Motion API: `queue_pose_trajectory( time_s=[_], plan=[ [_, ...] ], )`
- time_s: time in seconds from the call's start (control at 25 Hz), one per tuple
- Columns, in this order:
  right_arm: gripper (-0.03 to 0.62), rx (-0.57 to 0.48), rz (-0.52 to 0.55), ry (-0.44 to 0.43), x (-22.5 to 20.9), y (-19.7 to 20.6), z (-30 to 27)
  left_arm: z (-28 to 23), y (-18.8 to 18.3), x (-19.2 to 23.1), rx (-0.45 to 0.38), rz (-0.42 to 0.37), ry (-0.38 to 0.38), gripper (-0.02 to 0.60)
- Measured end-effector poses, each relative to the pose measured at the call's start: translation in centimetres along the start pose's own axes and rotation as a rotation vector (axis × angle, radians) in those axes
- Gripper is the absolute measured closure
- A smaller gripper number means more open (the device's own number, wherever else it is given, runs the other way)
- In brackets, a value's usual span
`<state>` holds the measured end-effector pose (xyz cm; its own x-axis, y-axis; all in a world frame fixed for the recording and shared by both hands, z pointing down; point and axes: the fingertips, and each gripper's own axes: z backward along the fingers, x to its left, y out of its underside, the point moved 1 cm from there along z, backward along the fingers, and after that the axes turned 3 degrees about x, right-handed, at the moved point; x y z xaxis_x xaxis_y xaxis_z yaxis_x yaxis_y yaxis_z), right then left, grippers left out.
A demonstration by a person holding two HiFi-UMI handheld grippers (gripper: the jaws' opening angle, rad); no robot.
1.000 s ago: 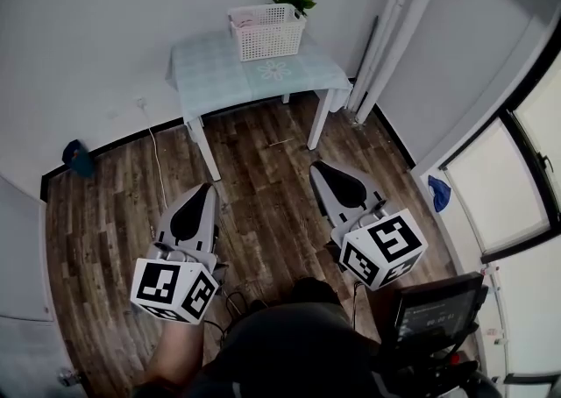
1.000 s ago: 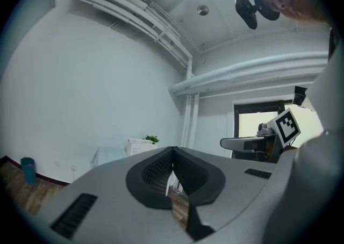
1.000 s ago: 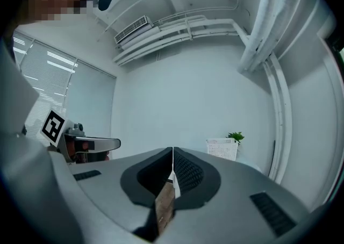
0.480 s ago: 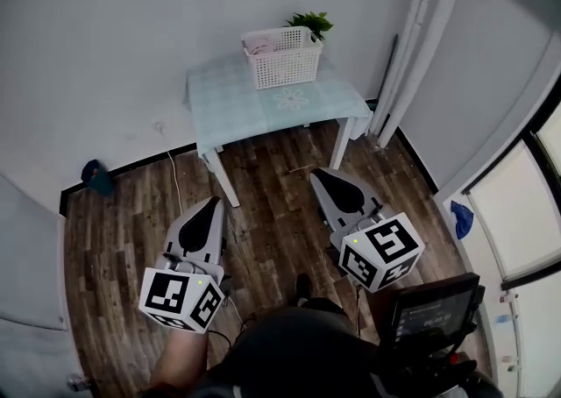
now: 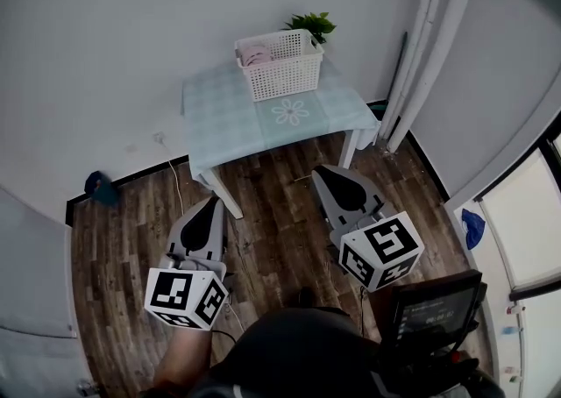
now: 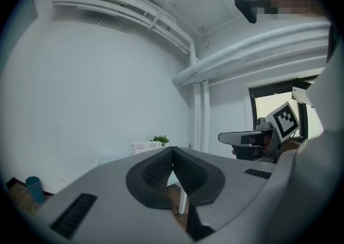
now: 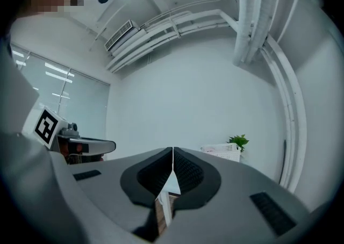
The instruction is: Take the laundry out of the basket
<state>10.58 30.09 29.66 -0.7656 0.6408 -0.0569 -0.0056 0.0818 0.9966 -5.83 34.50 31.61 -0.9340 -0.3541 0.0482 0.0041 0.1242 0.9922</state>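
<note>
A white slatted laundry basket (image 5: pixel 280 66) stands at the back of a small table (image 5: pixel 228 116) with a pale green cloth, against the wall. Pink and white laundry (image 5: pixel 256 53) shows at the basket's left end. My left gripper (image 5: pixel 211 203) is held over the wood floor, well short of the table, shut with nothing in it. To its right, my right gripper (image 5: pixel 323 173) is also shut and empty, near the table's front right leg. In the left gripper view the basket (image 6: pixel 147 146) is small and far beyond the jaws; the right gripper view shows the basket (image 7: pixel 221 151) far off too.
A green potted plant (image 5: pixel 312 24) sits behind the basket. White pipes (image 5: pixel 419 54) run up the wall right of the table. A blue object (image 5: pixel 98 184) lies by the left wall, and another blue thing (image 5: pixel 473 228) at the right. A cable (image 5: pixel 175 186) trails on the floor.
The table and basket have come slightly nearer and shifted in the head view as the person steps forward. Both grippers stay shut and keep their places in the view.
</note>
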Motion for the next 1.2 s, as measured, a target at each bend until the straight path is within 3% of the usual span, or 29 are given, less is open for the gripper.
queue_pose_trajectory(
  time_s=[0.12, 0.32, 0.64, 0.88, 1.2],
  plan=[
    [0.576, 0.011, 0.025, -0.011, -2.5, 0.0, -1.1, -3.3, -0.4, -0.6, 0.022, -0.03, 0.008, 0.572],
    [0.576, 0.024, -0.034, -0.012, -9.9, -0.3, -4.0, -10.3, -0.8, -0.9, 0.088, -0.009, -0.011, 0.572],
    [0.576, -0.005, -0.107, 0.033, -14.1, -0.2, -5.9, -14.5, -1.4, -0.5, 0.095, -0.004, 0.036, 0.572],
    [0.576, 0.03, -0.024, -0.018, -13.8, -0.1, -9.6, -18.3, -1.0, 1.8, 0.093, 0.021, 0.059, 0.572],
    [0.576, 0.03, -0.03, 0.076, -16.6, -1.8, -14.5, -23.0, -2.4, 6.7, 0.035, 0.079, 0.109, 0.572]
  ],
)
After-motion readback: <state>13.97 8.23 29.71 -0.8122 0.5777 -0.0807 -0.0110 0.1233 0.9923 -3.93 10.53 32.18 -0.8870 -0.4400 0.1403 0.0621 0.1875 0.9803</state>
